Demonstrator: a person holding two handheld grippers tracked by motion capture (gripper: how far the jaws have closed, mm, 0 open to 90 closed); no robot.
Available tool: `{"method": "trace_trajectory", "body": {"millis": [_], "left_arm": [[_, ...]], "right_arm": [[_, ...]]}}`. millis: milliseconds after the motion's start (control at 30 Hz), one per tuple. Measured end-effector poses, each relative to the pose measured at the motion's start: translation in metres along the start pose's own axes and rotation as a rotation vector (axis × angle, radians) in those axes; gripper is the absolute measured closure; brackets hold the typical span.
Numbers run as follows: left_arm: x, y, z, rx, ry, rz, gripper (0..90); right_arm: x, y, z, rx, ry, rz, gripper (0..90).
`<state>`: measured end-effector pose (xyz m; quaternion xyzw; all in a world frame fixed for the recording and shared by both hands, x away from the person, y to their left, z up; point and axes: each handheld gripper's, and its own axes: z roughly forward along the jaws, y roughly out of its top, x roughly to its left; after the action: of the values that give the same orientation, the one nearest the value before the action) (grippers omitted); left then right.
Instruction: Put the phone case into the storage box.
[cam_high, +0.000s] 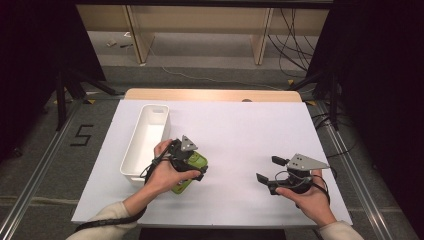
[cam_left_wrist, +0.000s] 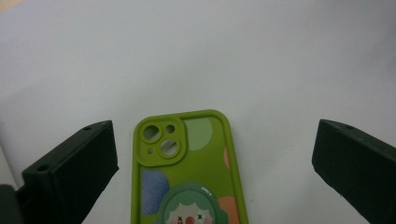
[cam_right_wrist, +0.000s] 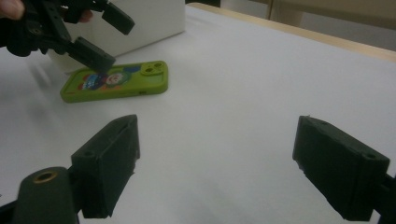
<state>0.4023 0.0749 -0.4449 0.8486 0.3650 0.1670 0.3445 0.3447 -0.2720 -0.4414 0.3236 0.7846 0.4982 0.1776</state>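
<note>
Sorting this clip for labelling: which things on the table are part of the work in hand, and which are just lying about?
In the work:
- green rubbery phone case with a cartoon clown face, flat on the white table sheet
- left gripper, jaws open, above the case
- white oblong plastic bin, beside the case; probably involved

Lying about:
- right gripper, jaws open, idle, apart from the case
- cables on the floor behind the table

Green phone case (cam_left_wrist: 187, 172), flat, back up

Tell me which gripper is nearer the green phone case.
Left. The left gripper hangs right over the green phone case, jaws open to either side of it, not touching. The right gripper sits well off to the side, open over bare white table.
</note>
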Motion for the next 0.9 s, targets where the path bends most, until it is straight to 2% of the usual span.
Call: {"method": "trace_trajectory", "body": {"millis": [167,267,467,900], "left_arm": [[0.005,0.001,0.019,0.066,0.022,-0.019,0.0],[0.008,0.003,0.027,0.087,0.014,-0.026,0.0],[0.009,0.005,0.041,0.107,0.018,-0.038,0.0],[0.012,0.004,0.056,0.138,0.026,-0.058,0.0]], "right_arm": [[0.0,0.0,0.0,0.002,0.002,-0.001,15.9],[0.0,0.0,0.0,0.002,0.004,0.0,15.9],[0.0,0.0,0.001,0.002,0.003,0.0,15.9],[0.0,0.0,0.001,0.004,0.003,-0.001,16.0]]}}
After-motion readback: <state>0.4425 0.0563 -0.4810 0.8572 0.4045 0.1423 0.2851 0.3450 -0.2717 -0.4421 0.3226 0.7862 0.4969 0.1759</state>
